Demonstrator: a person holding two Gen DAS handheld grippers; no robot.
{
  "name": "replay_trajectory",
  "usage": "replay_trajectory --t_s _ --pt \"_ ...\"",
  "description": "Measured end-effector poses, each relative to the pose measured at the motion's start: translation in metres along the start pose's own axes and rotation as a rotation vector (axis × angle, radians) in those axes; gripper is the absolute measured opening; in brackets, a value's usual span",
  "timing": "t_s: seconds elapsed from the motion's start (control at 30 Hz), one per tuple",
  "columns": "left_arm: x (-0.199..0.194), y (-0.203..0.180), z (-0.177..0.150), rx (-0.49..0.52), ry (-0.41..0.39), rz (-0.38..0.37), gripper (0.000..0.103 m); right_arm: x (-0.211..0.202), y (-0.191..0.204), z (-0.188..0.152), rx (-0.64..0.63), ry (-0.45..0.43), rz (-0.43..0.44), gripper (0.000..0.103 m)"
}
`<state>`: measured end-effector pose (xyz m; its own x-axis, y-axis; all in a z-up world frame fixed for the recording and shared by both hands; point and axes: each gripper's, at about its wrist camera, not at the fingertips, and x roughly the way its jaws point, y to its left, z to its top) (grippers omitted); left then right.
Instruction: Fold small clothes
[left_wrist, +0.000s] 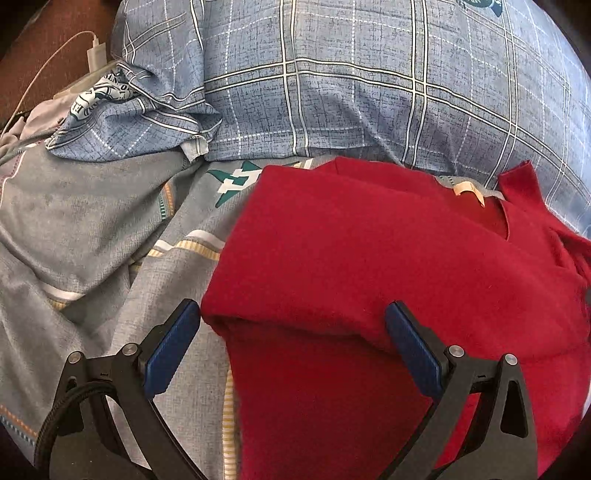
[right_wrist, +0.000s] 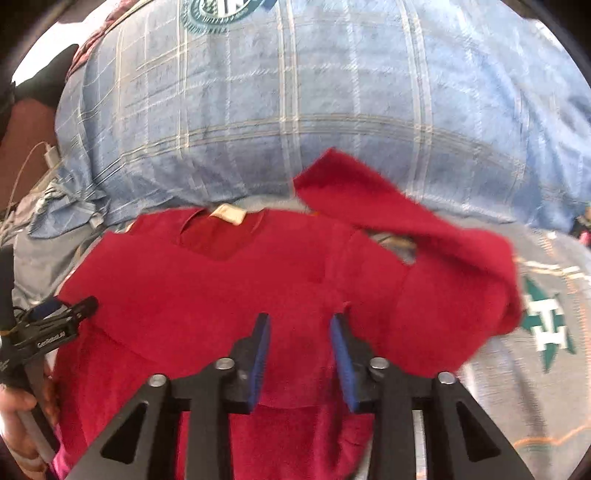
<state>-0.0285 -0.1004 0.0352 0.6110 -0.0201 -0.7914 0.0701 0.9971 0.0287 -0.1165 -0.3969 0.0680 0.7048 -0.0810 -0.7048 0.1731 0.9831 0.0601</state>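
Observation:
A small red top (left_wrist: 369, 266) lies on a grey bedsheet (left_wrist: 92, 229), its neck with a pale label (left_wrist: 469, 190) pointing toward the pillows. Its left side is folded over the body. My left gripper (left_wrist: 295, 314) is open, its blue pads on either side of the folded left edge, holding nothing. In the right wrist view the red top (right_wrist: 221, 295) fills the middle, and its right sleeve (right_wrist: 424, 229) is raised and blurred. My right gripper (right_wrist: 301, 321) hangs over the top's middle, jaws partly open and empty. The left gripper (right_wrist: 62, 317) shows at the left edge.
Blue checked pillows (left_wrist: 369, 85) rise just behind the top. A crumpled blue pillowcase (left_wrist: 140, 110) and a white charger with cable (left_wrist: 96, 51) lie at the back left. The grey printed sheet (right_wrist: 535, 350) extends to the right.

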Motion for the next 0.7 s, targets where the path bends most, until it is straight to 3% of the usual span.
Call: replay_trajectory --t_s 0.03,0.1,0.13,0.17,0.23,0.37,0.5,0.6,0.63,0.7 --pt "0.0 0.0 0.0 -0.001 0.0 0.001 0.101 -0.001 -0.002 0.0 0.01 -0.019 -0.024 0.066" --pt "0.002 -0.001 0.0 0.002 0.002 0.006 0.101 0.003 -0.005 -0.002 0.01 -0.027 -0.044 0.068" --pt "0.002 -0.001 0.0 0.003 0.002 0.008 0.101 0.01 -0.005 -0.002 -0.004 -0.003 -0.056 0.062" --pt "0.003 -0.001 0.0 0.005 0.002 0.01 0.101 0.015 -0.004 -0.001 -0.017 0.009 -0.063 0.038" --pt "0.004 -0.003 -0.001 0.007 0.004 0.014 0.101 0.021 -0.003 0.0 -0.041 0.013 -0.077 0.014" --pt "0.005 -0.005 -0.002 0.013 0.002 0.018 0.101 0.031 -0.012 0.0 -0.04 -0.005 -0.117 0.014" --pt "0.005 -0.004 -0.002 0.008 0.0 0.01 0.101 0.023 -0.018 0.002 -0.023 0.002 -0.07 0.014" --pt "0.004 -0.004 -0.003 0.004 0.0 0.007 0.101 0.006 -0.032 0.017 0.058 -0.054 0.003 0.028" --pt "0.004 -0.004 -0.003 0.003 0.0 0.006 0.101 0.005 -0.034 0.021 0.059 -0.065 0.0 0.038" --pt "0.004 -0.004 -0.003 0.001 0.001 0.004 0.101 0.006 -0.035 0.035 0.044 -0.085 -0.019 0.04"
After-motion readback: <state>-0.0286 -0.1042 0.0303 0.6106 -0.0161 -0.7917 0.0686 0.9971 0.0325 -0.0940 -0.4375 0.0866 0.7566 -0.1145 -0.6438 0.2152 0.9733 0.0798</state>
